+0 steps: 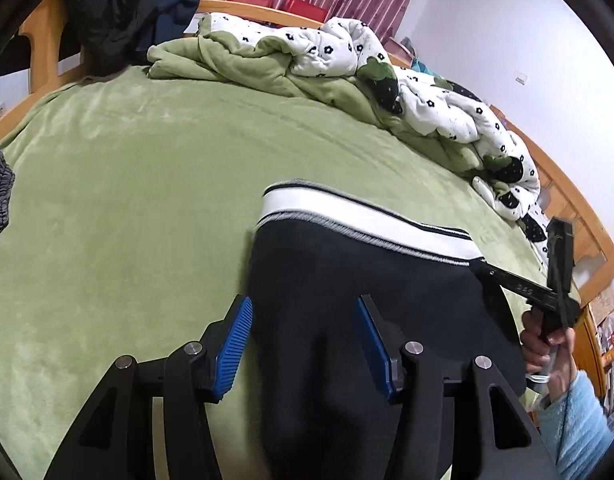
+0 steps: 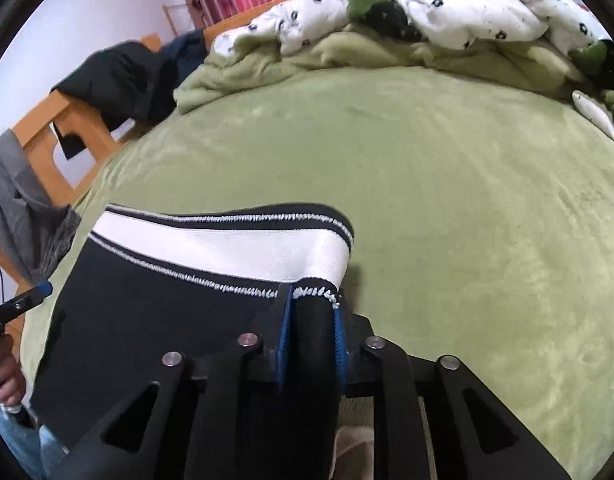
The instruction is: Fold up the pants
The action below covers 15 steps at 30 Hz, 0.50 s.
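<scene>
Left wrist view: we're early, pants [image 1: 347, 300] spread on the green bed [image 1: 127, 200] near its front edge, no finished fold visible, most folding left. Pants are dark with a white waistband [image 2: 243, 248]. Right gripper [image 2: 311, 320] is clamped on the waistband corner; left gripper [image 1: 303, 340] spread wide, gripping nothing.

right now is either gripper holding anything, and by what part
The right gripper is shut on the pants, at the waistband's right-hand corner. The left gripper is open over the dark fabric, gripping nothing.
</scene>
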### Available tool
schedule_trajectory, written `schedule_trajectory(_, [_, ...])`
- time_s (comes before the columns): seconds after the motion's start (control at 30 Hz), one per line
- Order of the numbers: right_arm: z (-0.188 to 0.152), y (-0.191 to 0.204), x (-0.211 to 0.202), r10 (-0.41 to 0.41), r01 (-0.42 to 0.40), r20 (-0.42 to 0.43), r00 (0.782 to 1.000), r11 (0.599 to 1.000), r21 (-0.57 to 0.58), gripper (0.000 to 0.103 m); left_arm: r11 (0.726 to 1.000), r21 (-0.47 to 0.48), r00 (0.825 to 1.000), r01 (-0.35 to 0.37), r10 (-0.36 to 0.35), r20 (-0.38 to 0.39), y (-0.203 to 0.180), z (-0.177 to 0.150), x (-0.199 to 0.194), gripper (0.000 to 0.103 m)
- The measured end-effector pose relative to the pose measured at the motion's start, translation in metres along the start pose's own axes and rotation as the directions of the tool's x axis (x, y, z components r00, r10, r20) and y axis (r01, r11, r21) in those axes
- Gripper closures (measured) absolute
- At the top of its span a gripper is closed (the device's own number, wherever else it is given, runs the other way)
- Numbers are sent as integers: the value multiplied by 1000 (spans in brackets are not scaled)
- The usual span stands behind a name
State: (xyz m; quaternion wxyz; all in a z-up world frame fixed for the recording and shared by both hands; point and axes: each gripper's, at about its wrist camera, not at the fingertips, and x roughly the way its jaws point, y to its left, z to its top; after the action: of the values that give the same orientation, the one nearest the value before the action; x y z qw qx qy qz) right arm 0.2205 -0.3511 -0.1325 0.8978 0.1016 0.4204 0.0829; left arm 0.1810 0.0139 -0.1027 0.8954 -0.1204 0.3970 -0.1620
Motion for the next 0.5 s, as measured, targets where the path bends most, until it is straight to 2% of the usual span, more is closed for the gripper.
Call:
schedule_trajectory(0.07, [8, 2, -17, -29, 29, 20, 999, 999, 19, 73, 1000, 17, 1000, -1, 1, 16, -8, 5, 1, 52])
schedule_trajectory(0.1, [9, 7, -30, -41, 40, 65, 997, 999, 23, 72, 1000, 30, 1000, -5, 5, 24, -12, 9, 3, 52])
schedule_trajectory(0.2, [12, 38, -43, -14, 23, 122, 992, 998, -65, 71, 998, 68, 999, -1, -1, 40, -27, 29, 21, 52])
schedule_trajectory(0.3, [16, 63, -18, -10, 27, 120, 993, 990, -142, 71, 996, 86, 999, -29, 27, 30, -35, 45, 55, 52])
schedule_trajectory(0.37, [12, 62, 20, -67, 74, 48, 997, 987, -145, 71, 991, 97, 995, -87, 91, -35, -32, 49, 90, 52])
schedule_trajectory(0.4, [9, 53, 41, -75, 74, -3, 997, 989, -127, 72, 991, 96, 993, -89, 96, -70, -28, 47, 104, 52])
schedule_trajectory(0.43, [10, 46, 44, -42, 42, 3, 999, 994, -102, 72, 992, 91, 992, -88, 96, -87, -24, 44, 113, 52])
schedule_trajectory(0.47, [14, 38, 39, 7, -7, 10, 1000, 998, -60, 72, 994, 84, 994, -73, 79, -72, -21, 41, 114, 52])
schedule_trajectory(0.5, [14, 32, 35, 8, -8, 15, 1000, 1000, -28, 79, 995, 79, 996, -58, 63, -56, -19, 40, 111, 52])
